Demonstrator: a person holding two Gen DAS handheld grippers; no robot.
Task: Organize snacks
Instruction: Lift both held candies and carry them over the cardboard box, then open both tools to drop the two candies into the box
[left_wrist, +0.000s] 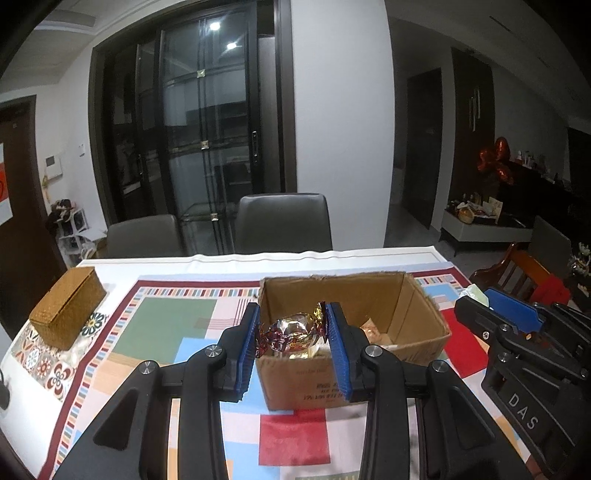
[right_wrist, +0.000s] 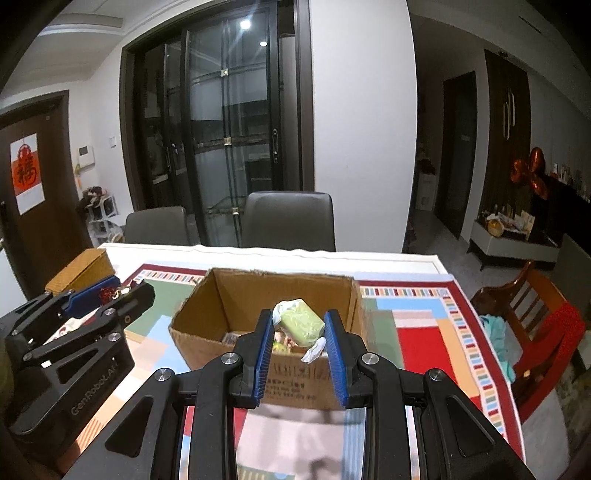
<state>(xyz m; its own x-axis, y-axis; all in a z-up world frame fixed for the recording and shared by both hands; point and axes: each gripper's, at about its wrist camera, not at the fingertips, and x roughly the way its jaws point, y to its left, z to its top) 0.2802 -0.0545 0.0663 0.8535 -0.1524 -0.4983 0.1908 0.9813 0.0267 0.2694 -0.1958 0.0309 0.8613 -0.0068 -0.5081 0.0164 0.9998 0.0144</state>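
A shiny foil-wrapped candy with twisted red-and-gold ends (left_wrist: 293, 332) is being clamped between the blue pads of the left gripper (left_wrist: 291, 325); a pale green wrapped sweet with white twisted ends (right_wrist: 301, 325) is being pinched across its body in the right gripper (right_wrist: 300, 328). Both snacks are being held in the air in line with the open brown cardboard box (left_wrist: 413, 314), where other packets are lying. Each should be released only once it is well inside the rim, one gripper at a time, so collisions are avoided above the patchwork tablecloth (left_wrist: 166, 325).
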